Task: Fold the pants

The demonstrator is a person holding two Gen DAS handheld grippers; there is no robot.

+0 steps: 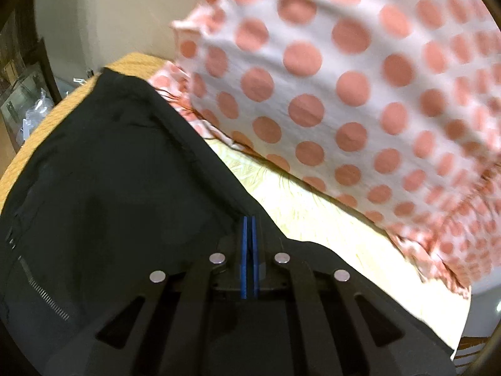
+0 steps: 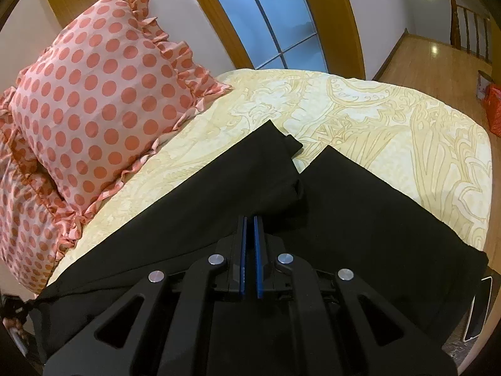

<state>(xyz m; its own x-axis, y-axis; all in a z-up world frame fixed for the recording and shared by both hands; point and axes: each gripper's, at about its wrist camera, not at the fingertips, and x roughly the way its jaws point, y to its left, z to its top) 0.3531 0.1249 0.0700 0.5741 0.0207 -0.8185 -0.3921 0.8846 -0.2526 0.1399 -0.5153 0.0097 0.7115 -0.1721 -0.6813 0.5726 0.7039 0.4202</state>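
Black pants (image 2: 194,206) lie on a bed with a cream patterned cover (image 2: 360,109). Their two leg ends point away from me, the left one folded over. In the left wrist view the pants (image 1: 109,188) show a zipper at the lower left. My left gripper (image 1: 249,219) is shut on the pants' seamed edge. My right gripper (image 2: 249,219) has its blue pads nearly together with a thin gap, over the fabric between the legs; whether it pinches cloth is unclear.
A pink polka-dot ruffled pillow (image 2: 94,94) sits on the bed at the left, close above the pants in the left wrist view (image 1: 344,78). A window (image 2: 275,15) is behind the bed. Wooden floor (image 2: 438,59) lies to the right.
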